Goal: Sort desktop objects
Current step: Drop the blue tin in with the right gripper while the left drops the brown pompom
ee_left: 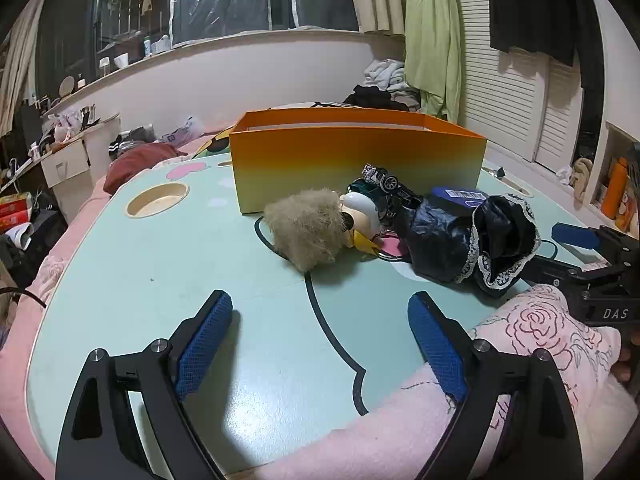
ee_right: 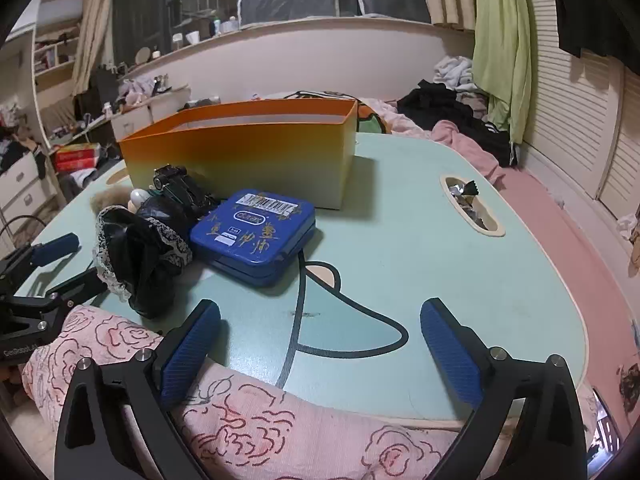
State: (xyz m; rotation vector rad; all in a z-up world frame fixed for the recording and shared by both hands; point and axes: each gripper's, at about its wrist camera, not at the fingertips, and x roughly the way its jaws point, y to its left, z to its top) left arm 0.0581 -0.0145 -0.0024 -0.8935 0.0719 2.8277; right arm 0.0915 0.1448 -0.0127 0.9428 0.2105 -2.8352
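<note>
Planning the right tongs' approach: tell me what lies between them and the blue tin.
Bare table only. In the right wrist view, the open right tongs face the blue tin across bare tabletop.

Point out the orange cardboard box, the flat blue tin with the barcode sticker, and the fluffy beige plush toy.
orange cardboard box (ee_left: 352,160), left wrist view, on its front wall.
flat blue tin (ee_right: 256,228), right wrist view, on the middle of its lid.
fluffy beige plush toy (ee_left: 306,228), left wrist view, on its fur.

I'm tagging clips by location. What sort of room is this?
Most likely a bedroom: a lap table stands on pink bedding, clothes lie heaped behind, and louvred wardrobe doors line the wall.
</note>
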